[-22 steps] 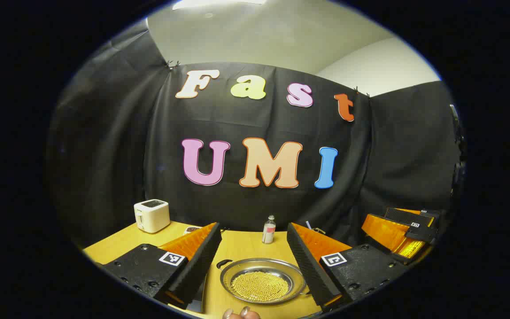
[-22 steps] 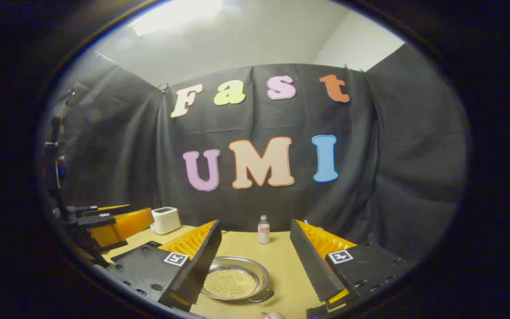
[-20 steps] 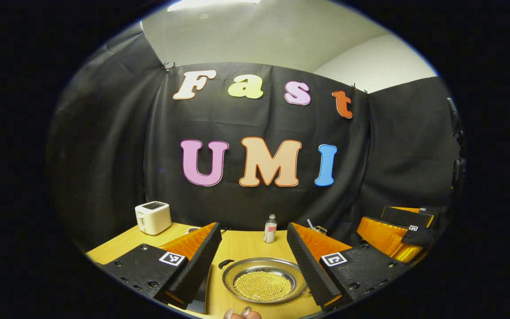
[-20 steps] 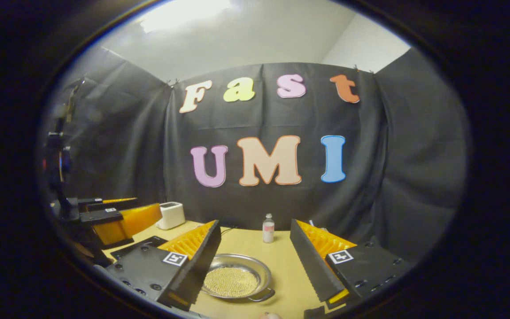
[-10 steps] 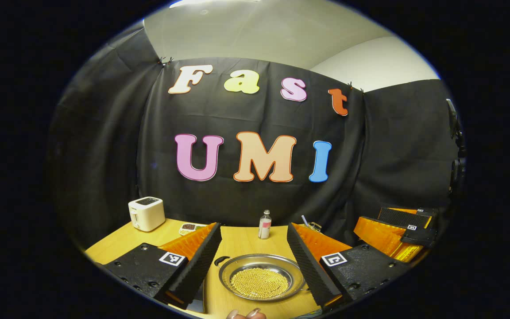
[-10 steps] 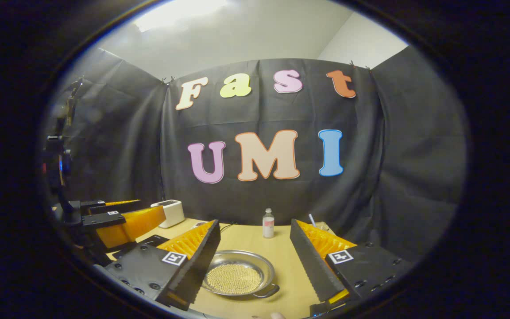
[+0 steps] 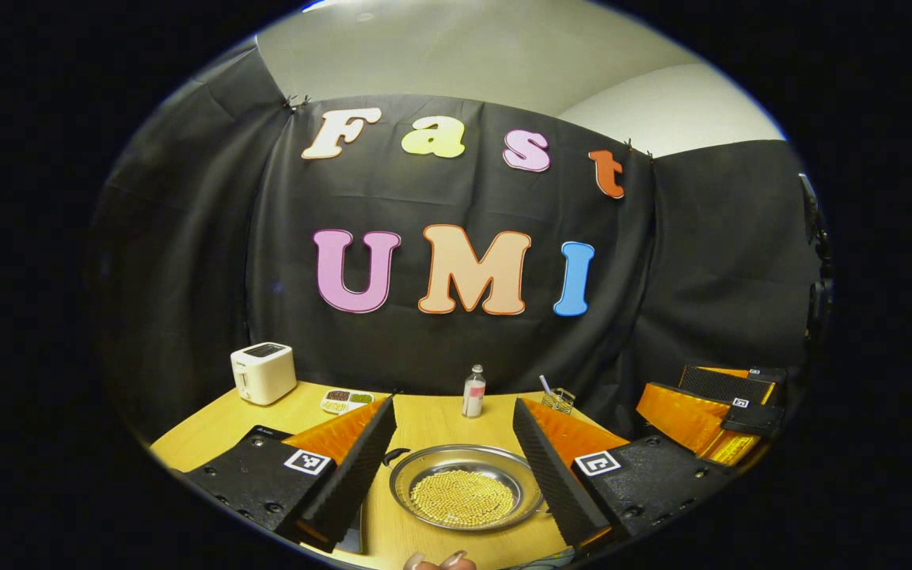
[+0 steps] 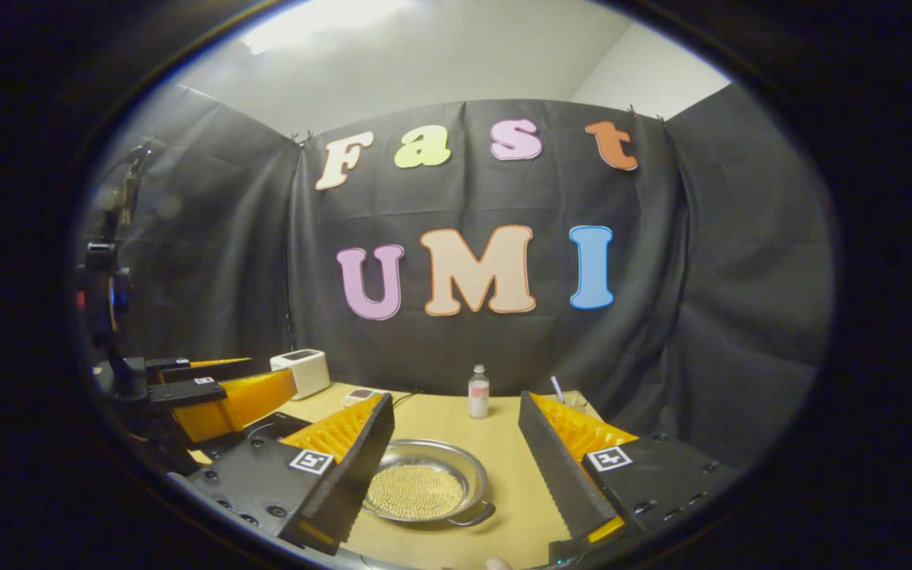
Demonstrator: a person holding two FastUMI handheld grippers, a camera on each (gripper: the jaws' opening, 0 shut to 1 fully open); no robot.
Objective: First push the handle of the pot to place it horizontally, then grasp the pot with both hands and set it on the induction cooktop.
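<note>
Pot (image 7: 465, 496) single, one toaster (image 7: 264, 373), one bottle (image 7: 473, 392).

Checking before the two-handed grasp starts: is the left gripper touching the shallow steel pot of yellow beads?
Apart. In the left gripper view, the left gripper hangs open above the shallow steel pot, with bare table between.

Place: recording booth | black cloth wall (image 7: 187, 261) | wooden table (image 7: 210, 427) | toaster (image 7: 264, 373)
</note>
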